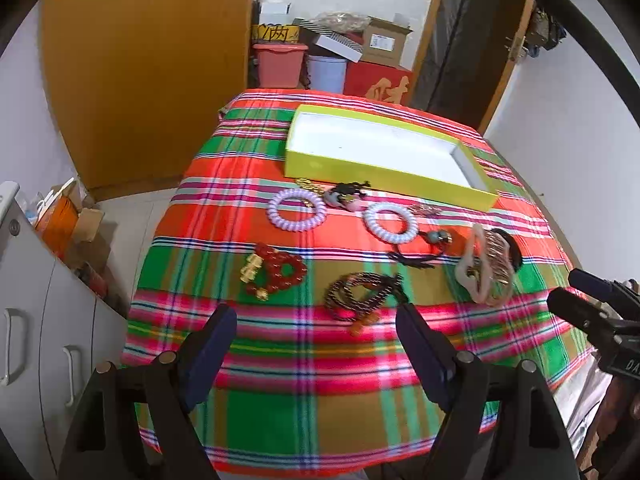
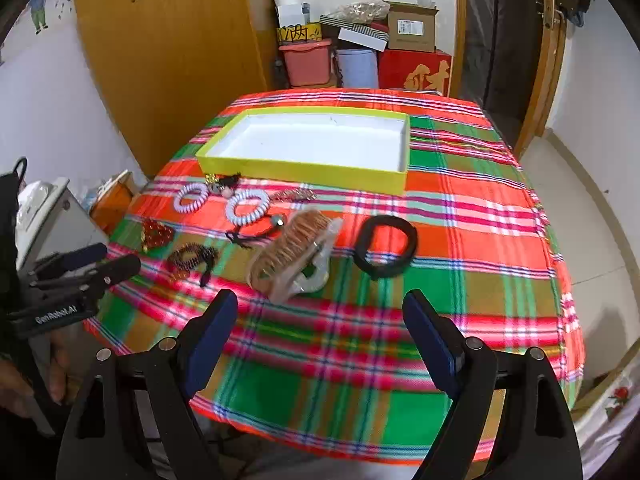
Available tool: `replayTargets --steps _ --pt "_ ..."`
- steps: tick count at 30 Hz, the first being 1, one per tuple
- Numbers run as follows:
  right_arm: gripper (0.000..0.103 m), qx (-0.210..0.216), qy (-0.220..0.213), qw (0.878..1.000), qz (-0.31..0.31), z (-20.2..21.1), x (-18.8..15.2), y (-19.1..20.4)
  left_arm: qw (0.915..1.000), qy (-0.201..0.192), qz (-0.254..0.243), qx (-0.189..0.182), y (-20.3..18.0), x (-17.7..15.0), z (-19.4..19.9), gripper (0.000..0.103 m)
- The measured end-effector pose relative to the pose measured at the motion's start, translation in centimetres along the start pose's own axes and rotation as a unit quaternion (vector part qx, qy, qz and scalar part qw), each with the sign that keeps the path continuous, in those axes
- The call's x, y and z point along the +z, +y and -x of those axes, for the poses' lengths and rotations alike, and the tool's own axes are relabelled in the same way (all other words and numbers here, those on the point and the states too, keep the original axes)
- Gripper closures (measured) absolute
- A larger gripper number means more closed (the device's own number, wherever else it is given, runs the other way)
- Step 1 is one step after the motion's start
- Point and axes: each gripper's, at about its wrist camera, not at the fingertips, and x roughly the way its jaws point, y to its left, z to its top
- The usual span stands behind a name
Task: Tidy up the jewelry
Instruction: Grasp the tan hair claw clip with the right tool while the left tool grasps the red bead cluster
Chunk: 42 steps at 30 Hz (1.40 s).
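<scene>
One yellow box (image 2: 304, 172) sits beyond the grippers. Nearer them lie two white coil ties (image 2: 191, 198), one red bead bracelet (image 1: 280, 270), one dark bead string (image 1: 362, 296), one black band (image 2: 386, 246), one big claw clip (image 2: 294, 258) and one black cord (image 1: 416, 258). Small gold bits by the box are too tangled to count.

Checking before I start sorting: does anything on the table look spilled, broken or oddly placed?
Nothing looks damaged or spilled. The yellow box is empty and every piece lies loose on the plaid cloth; the big hair claw lies tipped on its side.
</scene>
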Motion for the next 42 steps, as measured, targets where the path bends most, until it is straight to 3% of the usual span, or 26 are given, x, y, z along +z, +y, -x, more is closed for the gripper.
replayTargets --steps 15,18,20,23,25,27,29,33,42 --pt "0.019 -0.002 0.037 0.999 -0.029 -5.3 2.9 1.8 0.9995 0.007 0.019 0.026 3.7 1.5 -2.7 0.021" --pt "0.027 -0.008 0.051 0.998 -0.034 -6.2 3.0 1.8 0.9994 0.011 0.018 0.027 4.1 1.7 -3.5 0.021" --pt "0.040 -0.012 0.059 0.997 -0.037 -6.7 3.0 1.8 0.9994 0.016 0.019 0.026 4.2 1.8 -4.0 0.023" --pt "0.053 -0.015 0.070 0.997 -0.041 -7.2 2.9 1.6 0.9993 0.025 0.018 0.023 4.3 1.9 -4.9 0.030" --pt "0.060 -0.017 0.074 0.996 -0.042 -7.4 2.9 1.5 0.9992 0.031 0.017 0.018 4.2 1.9 -5.4 0.042" --pt "0.067 -0.018 0.075 0.996 -0.042 -7.5 2.8 1.4 0.9991 0.035 0.017 0.016 4.2 1.9 -5.9 0.047" --pt "0.067 -0.017 0.077 0.996 -0.043 -7.5 2.7 1.2 0.9992 0.032 0.017 0.014 4.1 2.0 -6.0 0.050" --pt "0.067 -0.018 0.075 0.996 -0.042 -7.3 2.6 1.1 0.9995 0.028 0.014 0.010 3.8 2.2 -6.1 0.070" --pt "0.067 -0.012 0.069 0.997 -0.036 -6.4 2.3 0.8 0.9996 0.022 0.019 0.000 3.8 2.3 -5.4 0.084"
